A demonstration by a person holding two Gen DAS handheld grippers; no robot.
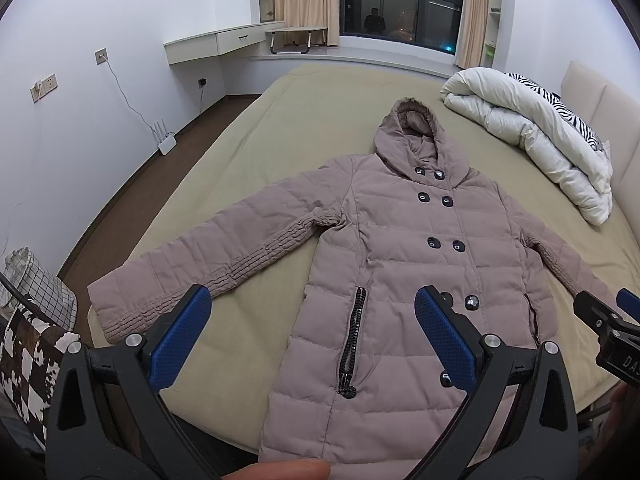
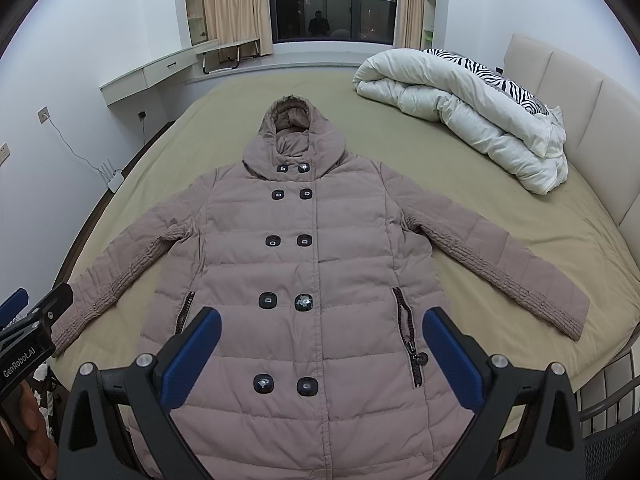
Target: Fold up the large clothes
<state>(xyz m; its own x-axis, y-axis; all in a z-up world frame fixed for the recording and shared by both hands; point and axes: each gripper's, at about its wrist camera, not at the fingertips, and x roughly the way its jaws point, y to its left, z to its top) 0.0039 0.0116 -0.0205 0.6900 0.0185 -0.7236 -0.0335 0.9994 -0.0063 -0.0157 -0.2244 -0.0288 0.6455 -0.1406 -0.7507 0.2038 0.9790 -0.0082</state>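
A mauve quilted hooded coat (image 1: 404,264) lies flat and face up on the bed, buttoned, both sleeves spread out, hood pointing away. It also fills the right wrist view (image 2: 312,264). My left gripper (image 1: 312,312) is open and empty, hovering above the coat's lower left part, between sleeve and body. My right gripper (image 2: 322,332) is open and empty above the coat's lower front. The right gripper shows at the right edge of the left wrist view (image 1: 608,320), and the left gripper at the left edge of the right wrist view (image 2: 28,320).
The bed has an olive sheet (image 1: 280,128). A rolled white duvet (image 2: 472,108) with a zebra-print pillow lies at the far right by the headboard (image 2: 580,92). A checked basket (image 1: 40,284) and a patterned cushion stand at the left bedside.
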